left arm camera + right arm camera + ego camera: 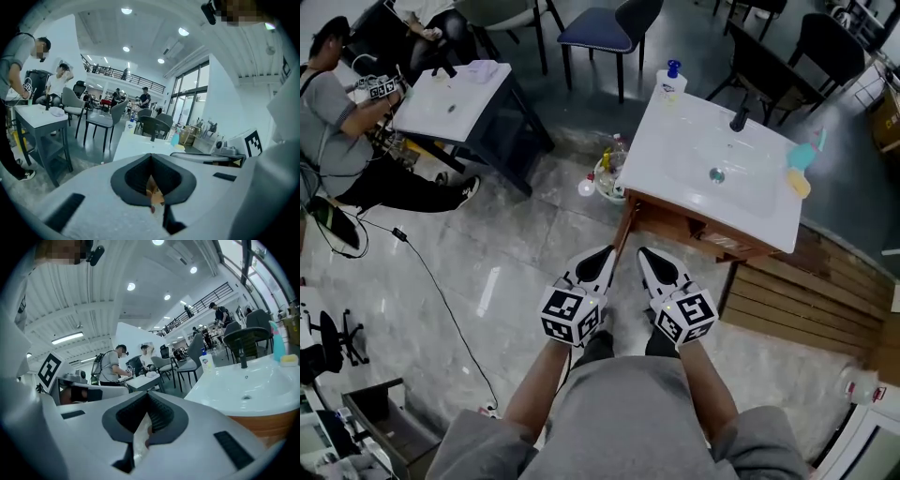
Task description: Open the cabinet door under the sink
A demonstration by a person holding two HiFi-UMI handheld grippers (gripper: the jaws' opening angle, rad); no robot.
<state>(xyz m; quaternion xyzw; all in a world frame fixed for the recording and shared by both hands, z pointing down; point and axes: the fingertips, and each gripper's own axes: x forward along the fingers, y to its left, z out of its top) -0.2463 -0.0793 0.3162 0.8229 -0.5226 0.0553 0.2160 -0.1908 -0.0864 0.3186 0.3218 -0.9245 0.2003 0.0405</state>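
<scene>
Under the sink (670, 141), the door (622, 234) looks already swung out, edge-on, so little seems left. Just before the sink, left tongs (602, 261) and right tongs (654, 264) are pressed together, empty.

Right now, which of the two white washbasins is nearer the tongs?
The washbasin on the wooden cabinet, just ahead of the left tongs and right tongs. The other washbasin, on a dark stand, sits farther off to the left.
</scene>
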